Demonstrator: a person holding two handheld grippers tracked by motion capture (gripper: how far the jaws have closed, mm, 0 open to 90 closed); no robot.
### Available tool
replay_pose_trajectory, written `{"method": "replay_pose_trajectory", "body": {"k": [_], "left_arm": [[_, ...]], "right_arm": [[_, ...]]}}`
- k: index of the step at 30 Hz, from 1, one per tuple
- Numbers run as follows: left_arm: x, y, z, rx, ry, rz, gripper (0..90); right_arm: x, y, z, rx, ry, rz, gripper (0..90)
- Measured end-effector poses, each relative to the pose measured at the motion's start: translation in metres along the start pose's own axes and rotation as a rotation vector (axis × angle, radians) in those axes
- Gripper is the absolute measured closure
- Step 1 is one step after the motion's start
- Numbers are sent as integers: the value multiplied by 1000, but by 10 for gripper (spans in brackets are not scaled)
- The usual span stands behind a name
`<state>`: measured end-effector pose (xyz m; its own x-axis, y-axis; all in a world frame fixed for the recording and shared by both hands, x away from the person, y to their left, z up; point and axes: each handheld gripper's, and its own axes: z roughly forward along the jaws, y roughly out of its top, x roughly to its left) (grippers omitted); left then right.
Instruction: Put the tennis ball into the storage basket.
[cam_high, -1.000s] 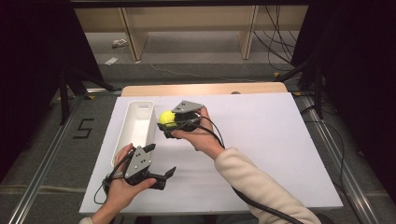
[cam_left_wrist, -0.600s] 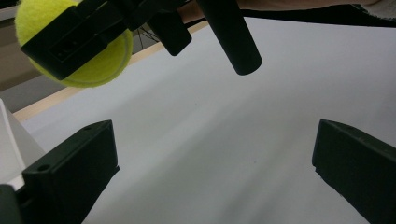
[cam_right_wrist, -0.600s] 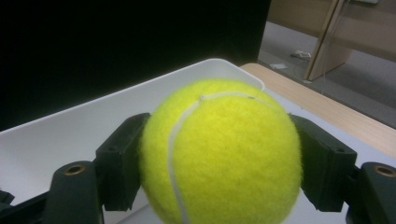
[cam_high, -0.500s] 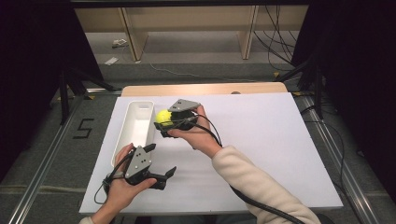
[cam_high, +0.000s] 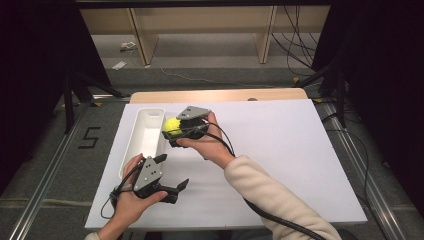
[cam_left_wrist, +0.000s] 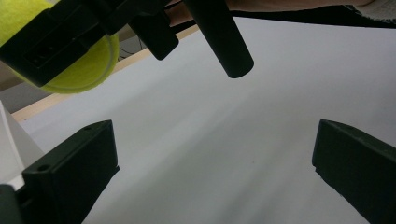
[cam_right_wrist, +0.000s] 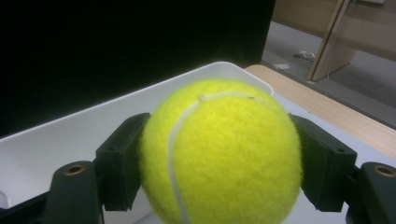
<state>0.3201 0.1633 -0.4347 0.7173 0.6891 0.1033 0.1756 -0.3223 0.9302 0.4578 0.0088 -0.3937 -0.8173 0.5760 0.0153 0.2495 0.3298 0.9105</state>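
Item: tennis ball (cam_high: 172, 125), yellow, gripped between the two jaws of the right claw (cam_high: 176, 131), one jaw on each side of the ball at its widest part. The ball sits squarely in the claw, its front bulging out past the jaw tips, seam facing the right gripper view.

Landmark: white bin (cam_high: 145, 136), long and narrow, lying on the white tabletop (cam_high: 280, 150). The ball is held above the bin's right rim, toward the bin's far end, not yet over the hollow.

Second claw: left claw (cam_high: 170, 175), jaws spread wide and holding nothing, resting low on the tabletop just off the bin's near end.

Handling note, as judged: the step in hand appears to be placing the ball in the bin. It is best carried a little further over the bin's hollow, lowered below the rim, then released, since a ball dropped on the rim would likely roll away.
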Motion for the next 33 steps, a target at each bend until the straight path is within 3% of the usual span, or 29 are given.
{"method": "replay_pose_trajectory", "body": {"k": [33], "left_arm": [[0, -1, 0, 4, -4, 1, 0]], "right_arm": [[4, 3, 11, 7, 11, -7, 272]]}}
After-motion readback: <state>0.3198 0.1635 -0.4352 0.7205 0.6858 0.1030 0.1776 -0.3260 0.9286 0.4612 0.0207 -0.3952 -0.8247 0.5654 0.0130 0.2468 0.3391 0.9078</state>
